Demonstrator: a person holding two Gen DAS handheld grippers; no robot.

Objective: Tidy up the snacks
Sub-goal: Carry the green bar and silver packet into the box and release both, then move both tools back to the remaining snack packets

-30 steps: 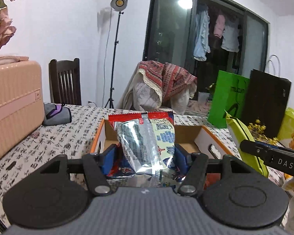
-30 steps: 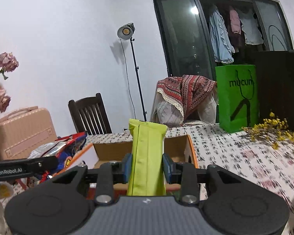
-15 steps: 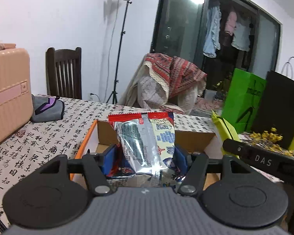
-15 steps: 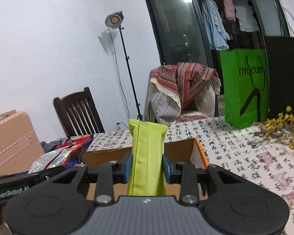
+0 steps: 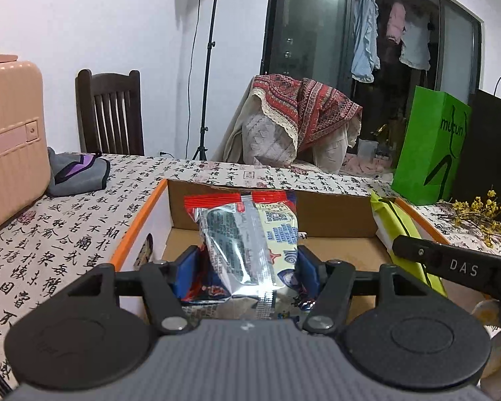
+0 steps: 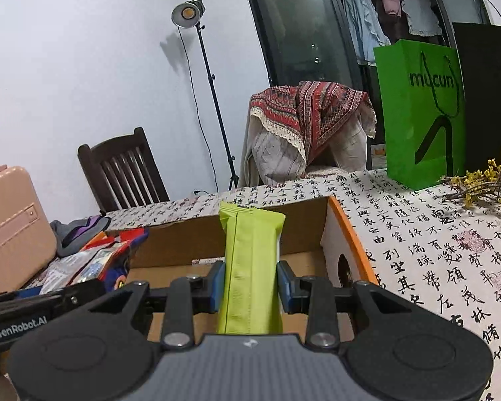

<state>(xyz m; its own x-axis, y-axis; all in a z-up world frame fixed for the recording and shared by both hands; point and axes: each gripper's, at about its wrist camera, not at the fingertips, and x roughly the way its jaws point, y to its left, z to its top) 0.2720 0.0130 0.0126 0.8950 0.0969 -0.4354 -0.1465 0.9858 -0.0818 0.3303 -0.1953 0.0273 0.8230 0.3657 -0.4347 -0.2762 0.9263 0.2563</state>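
My left gripper (image 5: 245,277) is shut on a silver, red and blue snack bag (image 5: 247,244), held upright over the open cardboard box (image 5: 140,210) with the orange rim. My right gripper (image 6: 250,284) is shut on a lime-green snack packet (image 6: 250,260), also upright above the same box (image 6: 347,230). The green packet (image 5: 404,230) and the right gripper's arm show at the right in the left wrist view. At the left in the right wrist view lie the snack bag (image 6: 93,264) and the left gripper's arm. The box floor that shows is bare cardboard.
The box stands on a table with a calligraphy-print cloth (image 5: 66,227). A pink suitcase (image 5: 6,140) and a grey-purple pouch (image 5: 76,173) lie at the left. A green paper bag (image 6: 421,113), a black bag and yellow dried flowers (image 6: 484,180) stand at the right. Chairs and a lamp stand are behind.
Both grippers have moved forward and down towards the box with their snacks still held. The box now looks larger and lies right under both snacks.
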